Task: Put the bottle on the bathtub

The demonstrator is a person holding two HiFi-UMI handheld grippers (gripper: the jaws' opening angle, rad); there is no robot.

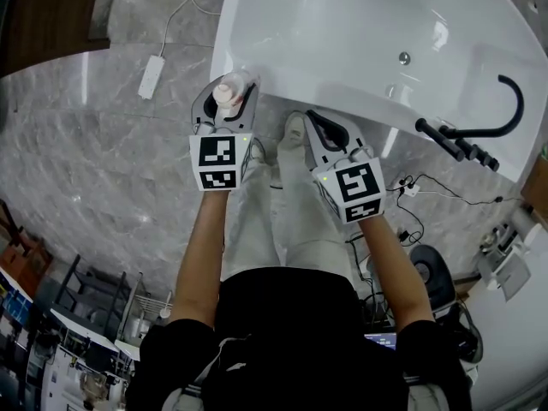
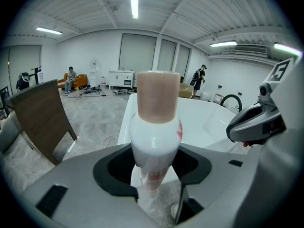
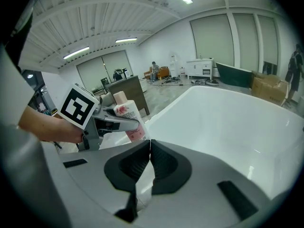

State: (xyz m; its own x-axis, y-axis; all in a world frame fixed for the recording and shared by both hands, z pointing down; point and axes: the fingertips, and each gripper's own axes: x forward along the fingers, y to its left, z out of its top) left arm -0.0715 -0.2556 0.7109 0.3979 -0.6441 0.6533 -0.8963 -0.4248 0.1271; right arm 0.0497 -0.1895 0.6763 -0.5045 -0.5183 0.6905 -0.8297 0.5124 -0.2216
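A white bottle (image 1: 231,92) with a pinkish cap and a red label stands upright between the jaws of my left gripper (image 1: 226,101), which is shut on its body. In the left gripper view the bottle (image 2: 156,132) fills the middle, above the near corner of the white bathtub (image 2: 204,118). From the head view the bottle hangs right at the bathtub's (image 1: 342,32) near-left rim. My right gripper (image 1: 318,129) hovers beside that rim, jaws shut with nothing between them (image 3: 148,144). The right gripper view shows the bottle (image 3: 127,120) held in the left gripper to its left.
A black curved faucet (image 1: 505,114) and handles sit on the tub's right ledge. A white power strip (image 1: 151,76) with a cable lies on the marble floor at left. A dark wooden panel (image 2: 40,115) leans further left. The person's legs stand below the grippers.
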